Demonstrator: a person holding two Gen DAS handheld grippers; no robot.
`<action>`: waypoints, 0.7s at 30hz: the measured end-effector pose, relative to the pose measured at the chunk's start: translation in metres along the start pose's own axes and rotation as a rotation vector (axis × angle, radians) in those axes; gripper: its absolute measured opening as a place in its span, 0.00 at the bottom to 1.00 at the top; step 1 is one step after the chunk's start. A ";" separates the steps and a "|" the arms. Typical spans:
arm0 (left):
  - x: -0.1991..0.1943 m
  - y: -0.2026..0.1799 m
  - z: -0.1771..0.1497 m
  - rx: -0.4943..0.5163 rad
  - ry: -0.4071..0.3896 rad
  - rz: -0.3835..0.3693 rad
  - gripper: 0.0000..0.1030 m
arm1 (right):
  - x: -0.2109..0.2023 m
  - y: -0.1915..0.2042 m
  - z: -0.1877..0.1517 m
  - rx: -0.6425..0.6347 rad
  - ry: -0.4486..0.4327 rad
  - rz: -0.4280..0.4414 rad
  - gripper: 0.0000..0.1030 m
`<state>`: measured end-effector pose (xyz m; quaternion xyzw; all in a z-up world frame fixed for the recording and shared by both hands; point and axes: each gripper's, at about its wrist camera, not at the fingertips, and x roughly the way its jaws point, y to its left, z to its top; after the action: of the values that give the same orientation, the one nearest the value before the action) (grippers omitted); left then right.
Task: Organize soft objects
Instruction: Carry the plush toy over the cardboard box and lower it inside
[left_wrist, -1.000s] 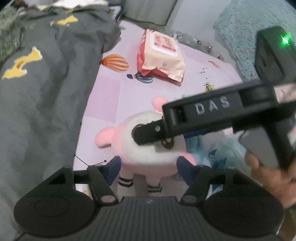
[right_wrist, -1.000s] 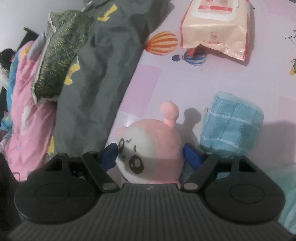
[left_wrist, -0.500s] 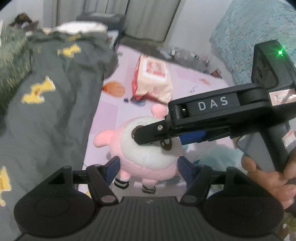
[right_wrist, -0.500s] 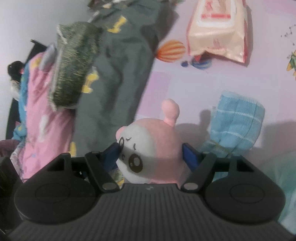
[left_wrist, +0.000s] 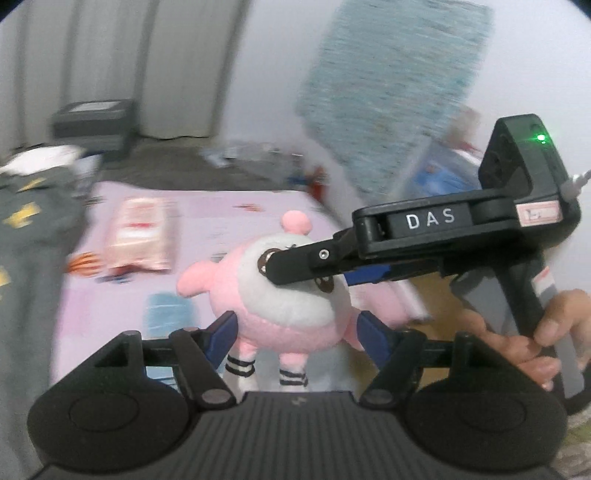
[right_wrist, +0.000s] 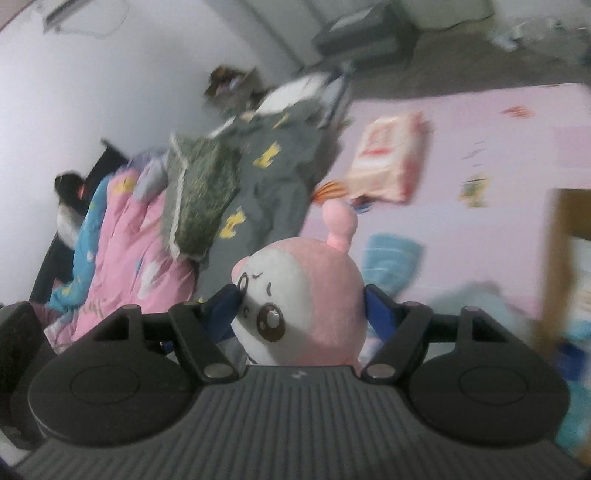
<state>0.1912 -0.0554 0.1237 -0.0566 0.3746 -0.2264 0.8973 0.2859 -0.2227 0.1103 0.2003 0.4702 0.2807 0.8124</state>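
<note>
The pink-and-white plush toy (left_wrist: 291, 295) is hanging above the pink bedsheet (left_wrist: 229, 221), the left gripper (left_wrist: 295, 332) squeezing its lower body while the right gripper (right_wrist: 301, 306) is clamping its head; a wipes packet (left_wrist: 140, 236), apparently, is lying blurred beyond.

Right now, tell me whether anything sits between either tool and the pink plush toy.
Nothing visible does. The pink plush toy is already clamped by both: the left tool grips its lower body, and the right tool grips its head, pads pressing directly on the fabric.
</note>
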 end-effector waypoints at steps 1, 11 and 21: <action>0.008 -0.018 0.001 0.024 0.014 -0.037 0.70 | -0.019 -0.012 -0.006 0.015 -0.021 -0.016 0.71; 0.118 -0.140 -0.021 0.167 0.240 -0.244 0.72 | -0.136 -0.158 -0.069 0.233 -0.060 -0.164 0.70; 0.154 -0.130 -0.028 0.109 0.299 -0.224 0.67 | -0.089 -0.263 -0.084 0.286 0.097 -0.359 0.53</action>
<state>0.2196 -0.2382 0.0391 -0.0150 0.4822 -0.3505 0.8027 0.2474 -0.4752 -0.0268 0.2128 0.5715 0.0715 0.7893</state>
